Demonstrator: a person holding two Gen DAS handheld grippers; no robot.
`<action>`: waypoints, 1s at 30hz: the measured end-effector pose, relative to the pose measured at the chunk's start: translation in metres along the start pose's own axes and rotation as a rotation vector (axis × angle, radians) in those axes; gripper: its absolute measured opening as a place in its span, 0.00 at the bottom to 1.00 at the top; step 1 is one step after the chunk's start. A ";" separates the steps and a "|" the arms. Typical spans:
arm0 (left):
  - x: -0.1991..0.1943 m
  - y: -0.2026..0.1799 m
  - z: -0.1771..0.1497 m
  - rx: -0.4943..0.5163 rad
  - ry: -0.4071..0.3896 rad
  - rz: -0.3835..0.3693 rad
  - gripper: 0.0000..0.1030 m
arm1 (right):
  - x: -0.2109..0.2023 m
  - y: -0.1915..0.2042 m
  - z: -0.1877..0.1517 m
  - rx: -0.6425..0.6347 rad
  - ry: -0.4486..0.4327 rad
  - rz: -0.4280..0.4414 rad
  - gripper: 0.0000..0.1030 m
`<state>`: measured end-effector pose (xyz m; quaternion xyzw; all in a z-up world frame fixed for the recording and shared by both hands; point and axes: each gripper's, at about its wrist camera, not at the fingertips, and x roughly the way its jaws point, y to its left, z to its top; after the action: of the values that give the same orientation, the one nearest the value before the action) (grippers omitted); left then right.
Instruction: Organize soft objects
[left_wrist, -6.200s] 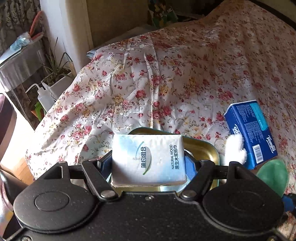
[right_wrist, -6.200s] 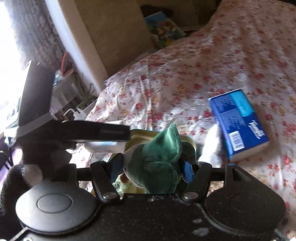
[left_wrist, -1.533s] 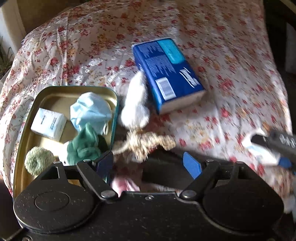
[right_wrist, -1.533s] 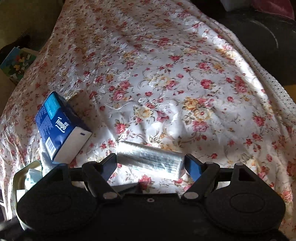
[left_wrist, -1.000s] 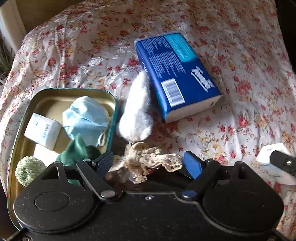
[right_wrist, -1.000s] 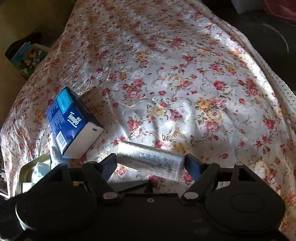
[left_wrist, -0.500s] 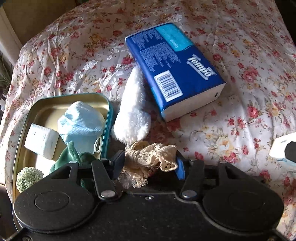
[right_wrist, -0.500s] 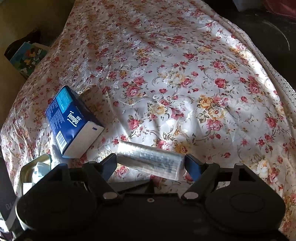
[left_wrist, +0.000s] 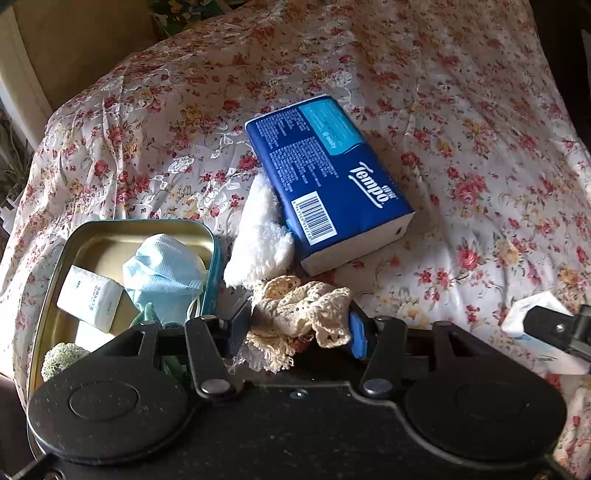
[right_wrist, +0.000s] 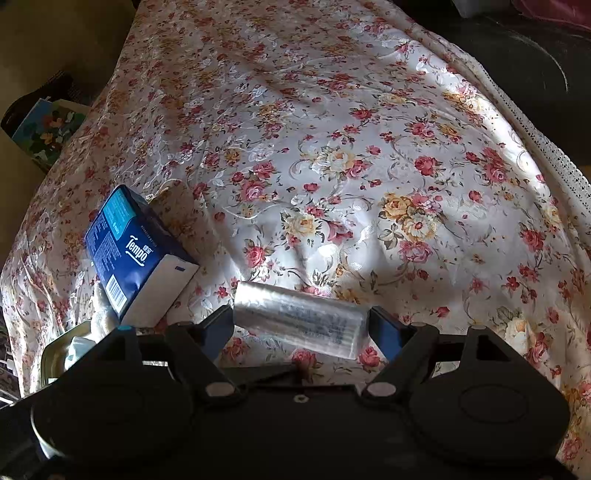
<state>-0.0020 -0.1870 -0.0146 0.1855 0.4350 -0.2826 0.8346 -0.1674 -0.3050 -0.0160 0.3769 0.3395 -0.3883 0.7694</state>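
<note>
My left gripper (left_wrist: 297, 323) is shut on a cream lace cloth (left_wrist: 303, 314), held just right of the open metal tin (left_wrist: 147, 225). The tin holds a blue face mask (left_wrist: 162, 273), a white tissue pack (left_wrist: 90, 297), a green plush (left_wrist: 151, 314) and a pale pompom (left_wrist: 59, 356). A white fluffy piece (left_wrist: 260, 240) lies between the tin and the blue Tempo tissue pack (left_wrist: 325, 177). My right gripper (right_wrist: 299, 326) is shut on a clear-wrapped tissue pack (right_wrist: 299, 317) above the bed; that pack also shows at the right in the left wrist view (left_wrist: 532, 325).
The bed has a floral cover (right_wrist: 332, 147). The Tempo pack (right_wrist: 136, 254) and the tin's corner (right_wrist: 55, 354) lie to the left in the right wrist view. A dark seat (right_wrist: 517, 74) stands beyond the bed's right edge. A wall and a plant are left of the bed.
My left gripper has closed on the lace cloth and lifted it slightly. My right gripper keeps hold of the clear-wrapped pack and has hardly moved.
</note>
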 end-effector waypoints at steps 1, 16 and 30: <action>-0.003 0.000 0.000 -0.001 -0.003 -0.004 0.50 | 0.000 -0.001 0.000 0.002 0.001 0.001 0.77; -0.033 0.005 0.001 -0.009 -0.035 -0.088 0.50 | 0.002 -0.004 0.000 0.032 0.007 -0.003 0.77; -0.024 0.015 0.002 -0.029 0.003 -0.075 0.48 | 0.003 -0.004 0.000 0.035 0.011 -0.004 0.77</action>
<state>-0.0020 -0.1692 0.0075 0.1576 0.4471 -0.3071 0.8252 -0.1694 -0.3072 -0.0197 0.3918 0.3374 -0.3937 0.7601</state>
